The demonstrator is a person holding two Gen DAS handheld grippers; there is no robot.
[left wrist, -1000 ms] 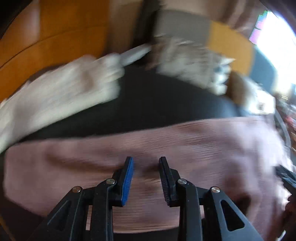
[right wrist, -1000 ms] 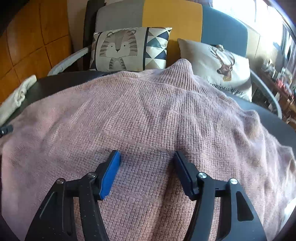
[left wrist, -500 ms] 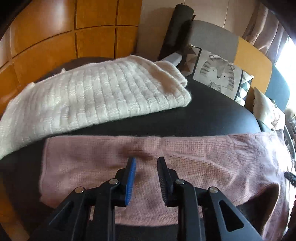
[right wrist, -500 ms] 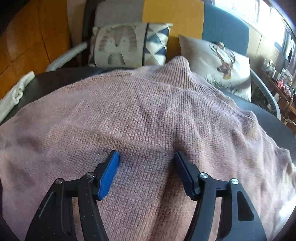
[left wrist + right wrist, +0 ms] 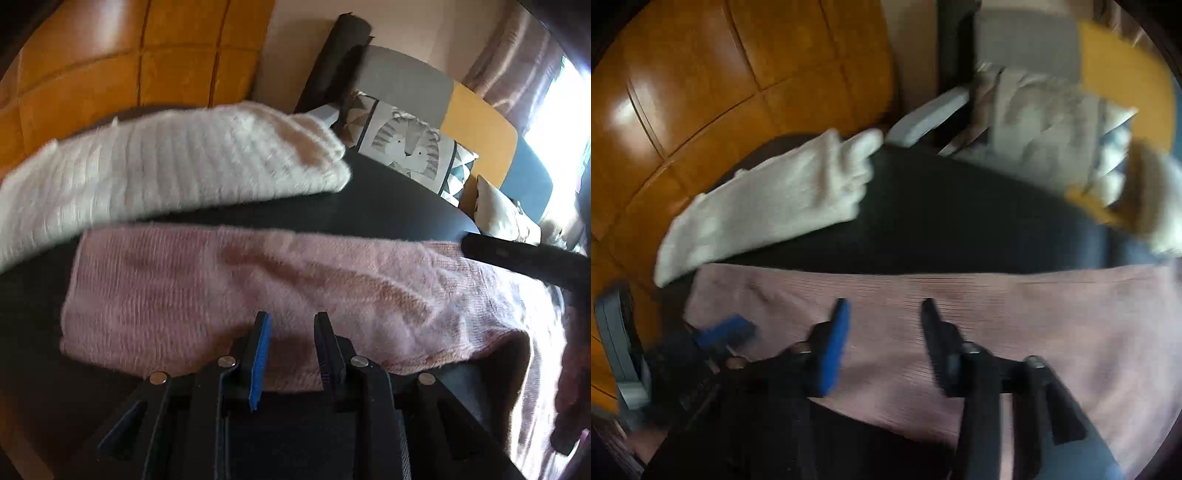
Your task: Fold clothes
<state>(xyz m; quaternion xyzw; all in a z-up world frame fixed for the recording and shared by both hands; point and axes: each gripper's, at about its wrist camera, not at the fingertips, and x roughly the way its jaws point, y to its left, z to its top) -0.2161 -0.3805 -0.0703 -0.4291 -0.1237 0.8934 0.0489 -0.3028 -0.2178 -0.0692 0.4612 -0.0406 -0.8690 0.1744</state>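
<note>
A pink knit sweater (image 5: 184,288) lies across the black table (image 5: 388,206), one long folded strip of it running left to right. My left gripper (image 5: 290,325) hovers over the strip's near edge. Its jaws stand apart and the cloth lies flat under them. In the blurred right wrist view, my right gripper (image 5: 882,314) is over the same pink sweater (image 5: 1034,314). Its jaws are closing and no cloth is pinched between the pads. A blue pad of the left gripper (image 5: 727,328) shows at the lower left of that view. One black finger of the right gripper (image 5: 517,258) enters the left wrist view from the right.
A folded white knit sweater (image 5: 166,173) lies on the far left of the table, just beyond the pink one. Behind the table stands a sofa with a tiger cushion (image 5: 406,144) and a grey armrest (image 5: 931,114). Orange wood panels (image 5: 92,74) fill the left.
The right gripper has swung left, from over the sweater's body to its strip beside the left gripper, and its jaws have narrowed. The left gripper shifted along the pink strip.
</note>
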